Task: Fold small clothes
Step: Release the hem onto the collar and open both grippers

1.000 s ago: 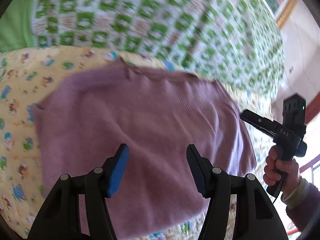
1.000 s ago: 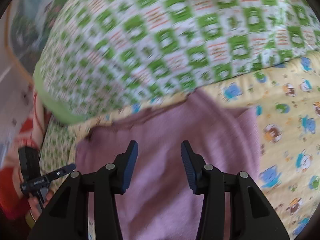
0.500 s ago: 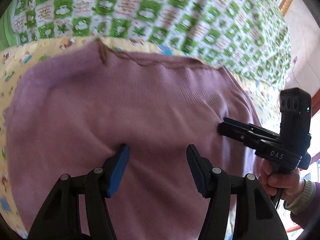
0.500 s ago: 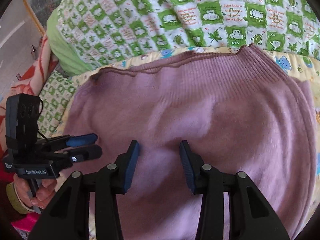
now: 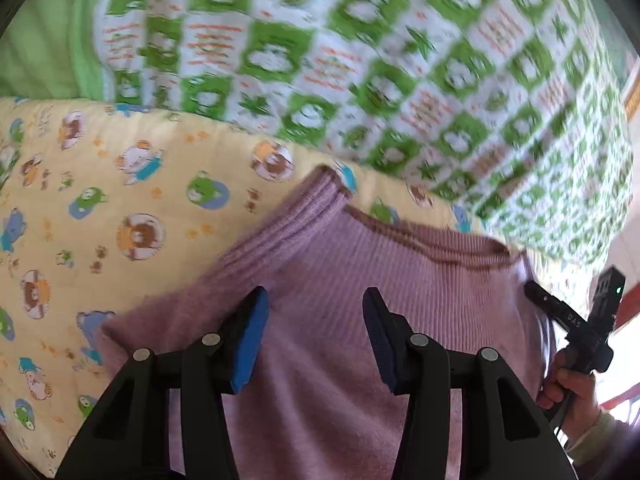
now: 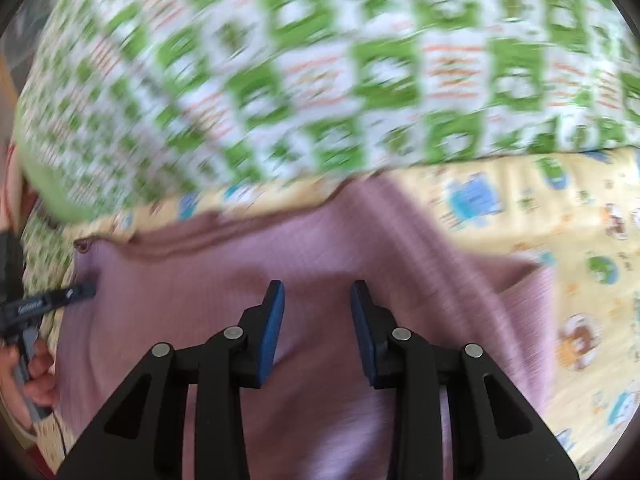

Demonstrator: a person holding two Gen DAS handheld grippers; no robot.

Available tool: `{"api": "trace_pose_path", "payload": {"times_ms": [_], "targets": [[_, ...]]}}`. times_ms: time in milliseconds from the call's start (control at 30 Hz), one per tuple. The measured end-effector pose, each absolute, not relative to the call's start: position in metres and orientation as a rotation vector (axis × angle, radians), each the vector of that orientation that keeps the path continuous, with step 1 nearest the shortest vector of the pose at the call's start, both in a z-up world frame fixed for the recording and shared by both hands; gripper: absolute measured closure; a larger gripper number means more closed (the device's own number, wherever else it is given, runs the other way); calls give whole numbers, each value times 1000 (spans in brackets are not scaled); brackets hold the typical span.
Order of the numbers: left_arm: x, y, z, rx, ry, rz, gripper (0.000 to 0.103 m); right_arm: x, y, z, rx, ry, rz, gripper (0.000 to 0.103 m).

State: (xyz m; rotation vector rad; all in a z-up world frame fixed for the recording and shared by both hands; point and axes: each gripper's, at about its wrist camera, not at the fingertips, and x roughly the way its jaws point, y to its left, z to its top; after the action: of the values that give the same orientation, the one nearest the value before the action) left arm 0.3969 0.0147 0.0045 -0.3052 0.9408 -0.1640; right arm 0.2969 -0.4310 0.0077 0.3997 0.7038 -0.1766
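Observation:
A purple knit garment [image 5: 400, 300] lies flat on a yellow cartoon-print sheet [image 5: 120, 208], its ribbed band along the far edge. My left gripper [image 5: 316, 294] hovers over the garment's left part near the far left corner. Its jaws are closing with knit beneath them and nothing pinched. My right gripper [image 6: 317, 286] hangs over the garment [image 6: 200, 300] toward its right side, jaws also closing and narrower, pads off the cloth. In each view the other gripper shows at the garment's side edge: right gripper [image 5: 536, 294], left gripper [image 6: 82, 292].
A puffy green-and-white checked quilt [image 5: 400, 60] lies just beyond the garment's far edge. The yellow sheet [image 6: 580, 280] spreads out on both sides. A person's hand [image 5: 568, 388] grips the right handle and another hand [image 6: 38, 376] grips the left one.
Both grippers slid apart from the garment's middle toward its outer sides, left going left and right going right. Both pairs of jaws stand narrower than before. The garment lies as it did.

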Motion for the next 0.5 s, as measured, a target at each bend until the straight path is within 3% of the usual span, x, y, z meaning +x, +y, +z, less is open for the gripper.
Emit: {"api": "trace_pose_path", "payload": {"times_ms": [267, 500], "targets": [[390, 36, -7, -392, 973, -117, 54, 283, -457, 4, 484, 661, -282, 69], [332, 39, 15, -359, 969, -108, 40, 232, -444, 30, 523, 637, -243, 67]]}}
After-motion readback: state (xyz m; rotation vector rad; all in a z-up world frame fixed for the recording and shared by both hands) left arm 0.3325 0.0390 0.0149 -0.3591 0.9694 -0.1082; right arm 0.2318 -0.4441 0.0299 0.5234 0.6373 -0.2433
